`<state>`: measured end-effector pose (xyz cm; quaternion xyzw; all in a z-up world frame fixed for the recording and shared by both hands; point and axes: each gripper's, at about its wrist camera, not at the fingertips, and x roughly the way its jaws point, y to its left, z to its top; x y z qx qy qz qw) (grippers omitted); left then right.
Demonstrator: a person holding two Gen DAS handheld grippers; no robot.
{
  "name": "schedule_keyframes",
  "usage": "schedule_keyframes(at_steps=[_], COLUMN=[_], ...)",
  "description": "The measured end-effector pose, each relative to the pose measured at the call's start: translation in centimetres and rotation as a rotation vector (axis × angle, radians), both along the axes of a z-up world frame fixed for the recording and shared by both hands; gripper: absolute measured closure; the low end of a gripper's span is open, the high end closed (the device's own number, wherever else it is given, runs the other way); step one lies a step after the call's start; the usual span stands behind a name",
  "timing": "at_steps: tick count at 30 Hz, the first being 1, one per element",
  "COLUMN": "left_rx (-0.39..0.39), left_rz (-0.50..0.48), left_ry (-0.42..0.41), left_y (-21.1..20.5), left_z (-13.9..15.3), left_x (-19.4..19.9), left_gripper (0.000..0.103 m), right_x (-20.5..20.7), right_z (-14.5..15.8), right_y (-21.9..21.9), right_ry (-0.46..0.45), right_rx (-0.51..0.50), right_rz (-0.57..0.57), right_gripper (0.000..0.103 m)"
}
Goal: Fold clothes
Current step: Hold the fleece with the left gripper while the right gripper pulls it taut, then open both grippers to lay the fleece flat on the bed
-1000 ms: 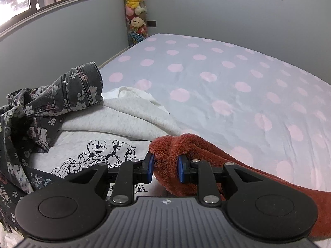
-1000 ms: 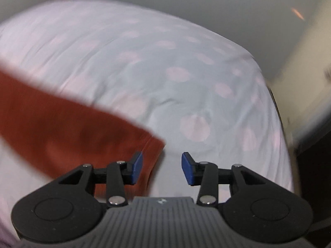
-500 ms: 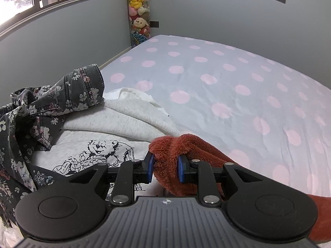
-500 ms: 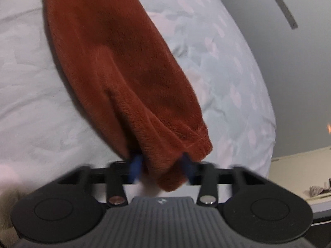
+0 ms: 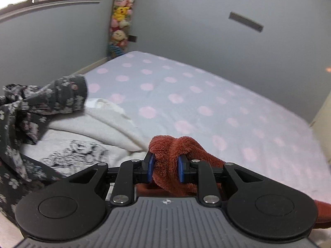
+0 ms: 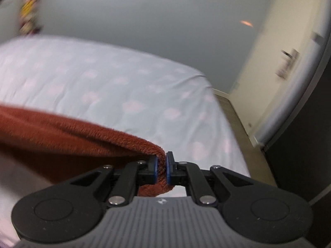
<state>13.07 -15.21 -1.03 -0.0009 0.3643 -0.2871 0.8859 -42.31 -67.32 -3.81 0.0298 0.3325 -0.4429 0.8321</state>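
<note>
A rust-red fleece garment (image 5: 178, 150) bunches between the blue pads of my left gripper (image 5: 164, 168), which is shut on a thick fold of it above the bed (image 5: 186, 95). In the right wrist view the same rust-red fleece garment (image 6: 78, 134) stretches away to the left. My right gripper (image 6: 161, 168) pinches its far corner, jaws still closing with the cloth between the pads, and holds it lifted off the polka-dot sheet (image 6: 103, 82).
To the left lies a pile of clothes: a dark floral garment (image 5: 31, 107) and a white sweatshirt with a bear print (image 5: 78, 153). Stuffed toys (image 5: 121, 20) hang in the far corner. A wooden bed edge (image 6: 238, 119) and a cream door (image 6: 279, 51) stand on the right.
My right gripper, open beside the garment's end before, has closed on its corner and lifted it. My left gripper keeps its hold and has risen a little, the view tilting up.
</note>
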Motion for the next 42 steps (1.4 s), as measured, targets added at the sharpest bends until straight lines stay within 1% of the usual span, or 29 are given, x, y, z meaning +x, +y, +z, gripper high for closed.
schedule_keyframes(at_steps=[2,4,6,8,13,18,21,25,28,31,33,35,36,37,38,39,42], left_rx=[-0.014,-0.027,-0.038,-0.033,-0.016,0.037,0.075,0.118,0.164,0.198,0.214,0.224,0.222,0.217,0.207,0.198,0.182], left_rz=[-0.026,-0.052,-0.075,-0.081,-0.092,-0.089,-0.084,-0.051,-0.031,-0.015,-0.017,-0.023,-0.025,-0.024,-0.018,-0.013,0.0], left_ry=[-0.007,-0.014,-0.018,-0.014,-0.002,-0.005,-0.019,-0.028,-0.012,0.01,0.027,0.046,0.053,0.056,0.051,0.048,0.056], left_y=[-0.6,-1.3,-2.0,-3.2,-7.0,-13.6,-18.2,-23.3,-26.2,-27.8,-28.5,-29.0,-28.9,-28.8,-28.5,-28.1,-26.7], left_z=[0.2,0.4,0.5,-0.1,-1.8,-4.2,-5.6,-7.5,-9.5,-11.8,-13.2,-14.3,-14.6,-14.8,-14.7,-14.7,-14.3], left_x=[-0.2,-0.4,-0.4,0.4,3.0,7.2,10.0,13.8,16.1,17.8,18.5,18.9,19.0,19.0,19.0,19.0,19.1], left_gripper=[0.082,0.082,0.082,0.082,0.082,0.082,0.082,0.082,0.082,0.08,0.074,0.069,0.062,0.06,0.054,0.05,0.049], right_x=[-1.7,-2.5,-2.8,-2.6,-1.2,2.6,5.8,10.7,14.2,17.1,18.5,19.1,19.1,19.2,19.1,18.7,16.7], right_z=[1.4,2.3,1.9,1.3,-1.5,-4.9,-6.9,-9.0,-10.7,-12.6,-13.8,-14.6,-14.8,-15.0,-15.0,-14.7,-12.9], right_y=[-0.4,-0.7,0.0,-0.2,-2.5,-7.8,-11.2,-15.6,-18.4,-20.4,-21.4,-21.9,-22.0,-22.1,-22.1,-22.1,-22.1], right_ry=[-0.046,-0.043,-0.019,0.009,0.06,0.116,0.159,0.186,0.206,0.232,0.25,0.269,0.273,0.277,0.272,0.251,0.126], right_rx=[0.019,0.024,0.036,0.055,0.096,0.146,0.157,0.159,0.159,0.162,0.169,0.172,0.169,0.166,0.157,0.15,0.169], right_rz=[-0.053,-0.087,-0.11,-0.129,-0.156,-0.177,-0.184,-0.185,-0.184,-0.186,-0.192,-0.198,-0.201,-0.204,-0.211,-0.216,-0.235], right_gripper=[0.094,0.094,0.094,0.094,0.094,0.094,0.094,0.094,0.094,0.093,0.092,0.087,0.078,0.066,0.062,0.061,0.058])
